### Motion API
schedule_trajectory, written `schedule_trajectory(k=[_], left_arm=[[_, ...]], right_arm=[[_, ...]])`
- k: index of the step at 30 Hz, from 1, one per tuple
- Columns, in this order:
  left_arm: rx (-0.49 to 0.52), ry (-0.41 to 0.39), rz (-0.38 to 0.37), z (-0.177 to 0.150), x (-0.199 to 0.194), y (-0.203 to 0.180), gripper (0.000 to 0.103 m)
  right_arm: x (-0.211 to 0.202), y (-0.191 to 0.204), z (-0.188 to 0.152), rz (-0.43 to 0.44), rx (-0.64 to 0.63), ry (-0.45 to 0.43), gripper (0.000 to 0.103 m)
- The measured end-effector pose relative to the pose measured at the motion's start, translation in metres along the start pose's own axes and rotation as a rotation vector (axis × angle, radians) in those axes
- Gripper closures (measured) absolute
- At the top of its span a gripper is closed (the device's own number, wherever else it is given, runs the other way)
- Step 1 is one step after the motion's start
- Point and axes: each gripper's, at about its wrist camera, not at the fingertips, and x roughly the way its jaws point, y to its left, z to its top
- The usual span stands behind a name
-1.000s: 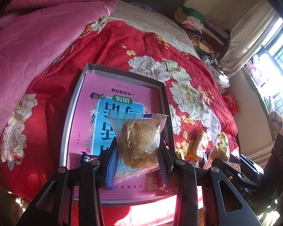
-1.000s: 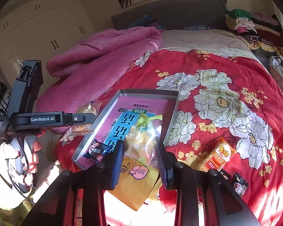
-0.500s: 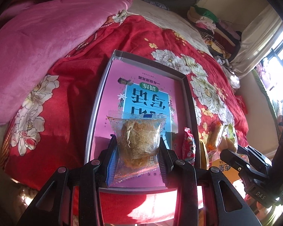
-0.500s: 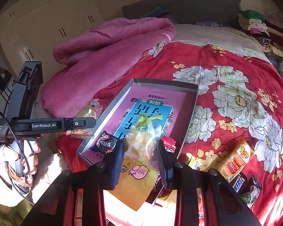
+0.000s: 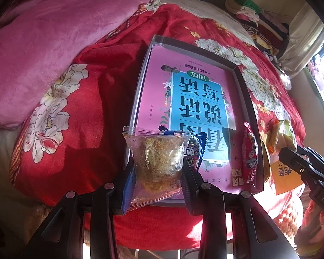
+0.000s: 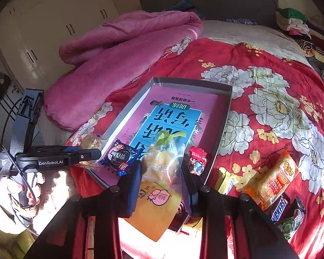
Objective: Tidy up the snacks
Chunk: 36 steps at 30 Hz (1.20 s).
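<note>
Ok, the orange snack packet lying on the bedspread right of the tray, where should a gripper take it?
Grip the orange snack packet across its narrow width at mid-length, coming from above. It lies flat and slanted on the bedspread, long sides exposed, with other packets crowding its lower end.

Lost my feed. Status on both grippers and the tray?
Left gripper shut on clear cake pack. Right gripper shut on yellow bag. Tray holds two snacks, far end free.

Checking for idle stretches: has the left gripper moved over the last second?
Yes. In the left wrist view the left gripper, shut on the clear pastry packet, has come down and in over the near left corner of the grey tray, which now looms larger.
</note>
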Motion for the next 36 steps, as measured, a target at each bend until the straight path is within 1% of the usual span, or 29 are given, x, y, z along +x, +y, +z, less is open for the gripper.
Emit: schedule_trajectory(k=[6,10,19,28,36], left_arm=[[0.023,0.003,0.054,-0.003,0.011,0.0,0.064],[0.023,0.014,0.052,-0.005,0.017,-0.001,0.064],[0.033,0.032,0.0,-0.003,0.025,-0.012,0.064],[0.024,0.042,-0.049,-0.002,0.031,-0.018,0.064],[0.029,0.04,-0.074,-0.001,0.033,-0.02,0.063]], right_arm=[[0.005,0.001,-0.001,-0.004,-0.003,0.012,0.068],[0.009,0.0,-0.001,-0.011,-0.003,0.018,0.068],[0.019,-0.002,-0.004,-0.021,-0.001,0.039,0.068],[0.036,0.002,-0.009,-0.026,-0.027,0.077,0.069],[0.048,0.006,-0.011,-0.027,-0.041,0.098,0.068]])
